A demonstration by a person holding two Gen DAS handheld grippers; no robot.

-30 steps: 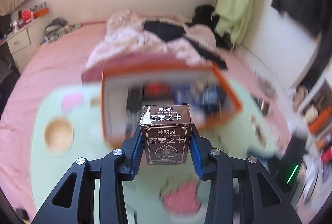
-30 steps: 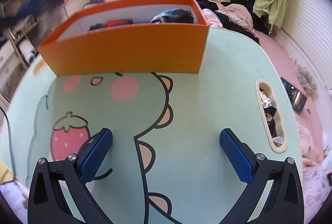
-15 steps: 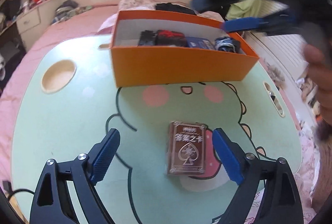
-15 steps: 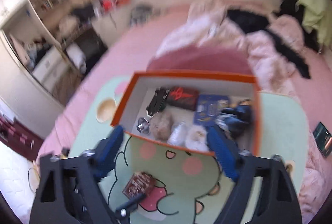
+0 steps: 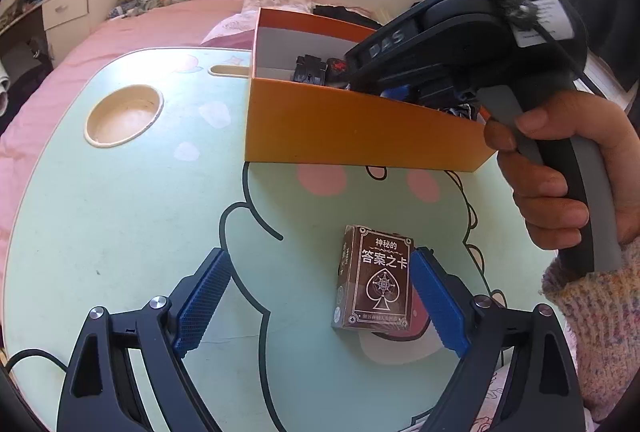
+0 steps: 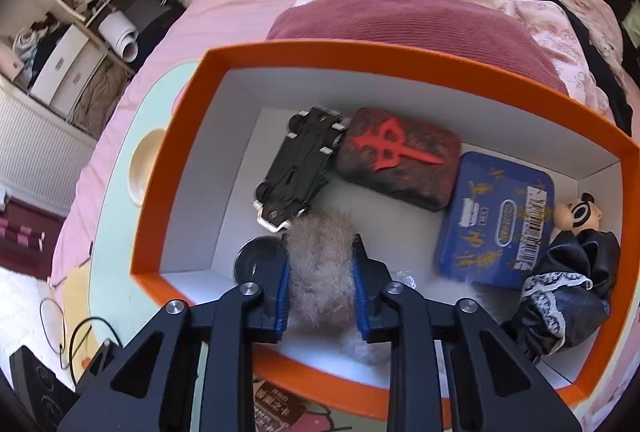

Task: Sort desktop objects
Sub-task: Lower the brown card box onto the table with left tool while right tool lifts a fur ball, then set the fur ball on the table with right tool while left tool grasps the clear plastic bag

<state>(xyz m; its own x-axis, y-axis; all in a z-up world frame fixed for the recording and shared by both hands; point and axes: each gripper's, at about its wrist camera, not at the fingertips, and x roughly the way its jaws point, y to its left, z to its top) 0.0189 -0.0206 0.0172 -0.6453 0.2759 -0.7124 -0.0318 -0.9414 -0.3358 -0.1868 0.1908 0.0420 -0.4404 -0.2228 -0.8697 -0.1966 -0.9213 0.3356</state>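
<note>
A brown card box (image 5: 376, 284) lies flat on the green cartoon table (image 5: 120, 211), just inside the right pad of my open left gripper (image 5: 318, 264); the pads do not press on it. Behind it stands the orange box (image 5: 360, 127), and a person's hand (image 5: 560, 171) holds the right tool reaching into it. In the right wrist view my right gripper (image 6: 321, 246) is shut on a beige fur ball (image 6: 320, 284) inside the orange box (image 6: 400, 59).
The box also holds a black toy car (image 6: 296, 167), a dark block with a red sign (image 6: 400, 155), a blue tin (image 6: 496, 216), a doll in black (image 6: 568, 280) and a black disc (image 6: 256, 260). A cup hollow (image 5: 124, 115) is at the table's left. Pink bedding surrounds the table.
My left gripper opened and set the card box down on the table. My right gripper swung from the bare table to above the orange box, went in and closed on the fur ball.
</note>
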